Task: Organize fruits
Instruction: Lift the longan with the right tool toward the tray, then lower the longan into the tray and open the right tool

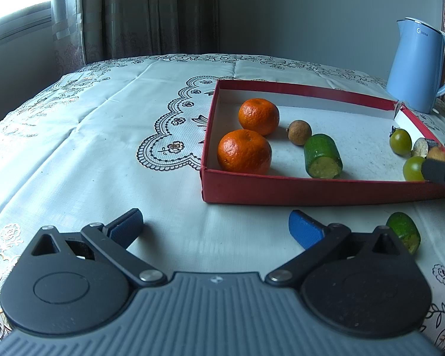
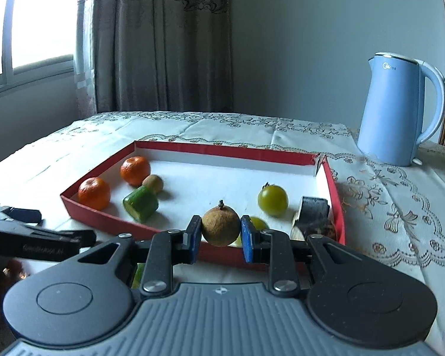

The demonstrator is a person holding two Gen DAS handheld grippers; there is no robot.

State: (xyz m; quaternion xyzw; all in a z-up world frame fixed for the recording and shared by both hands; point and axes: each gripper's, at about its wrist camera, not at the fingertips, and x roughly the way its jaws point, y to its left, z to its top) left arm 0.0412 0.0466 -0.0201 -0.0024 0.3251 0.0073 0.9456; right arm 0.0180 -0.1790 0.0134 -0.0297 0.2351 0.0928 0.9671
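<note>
Clamping a brown longan [image 2: 221, 226] between its blue pads, the right gripper [image 2: 221, 234] holds the fruit over the near right end of the red tray [image 2: 103, 222], just in front of two green tomatoes [image 2: 273, 200]. Resting low over the tablecloth [image 1: 89, 148], the left gripper [image 1: 216, 228] stands wide apart and empty, short of the tray's near wall, with a cucumber piece [image 1: 405, 231] just beside its right finger.

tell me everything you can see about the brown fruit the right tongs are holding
The brown fruit is small, round and tan, with a dull, rough-looking skin and a short dark stem stub on top. It sits upright, pinched on both sides by the blue pads of the right tongs, above the near edge of the red box.
</note>
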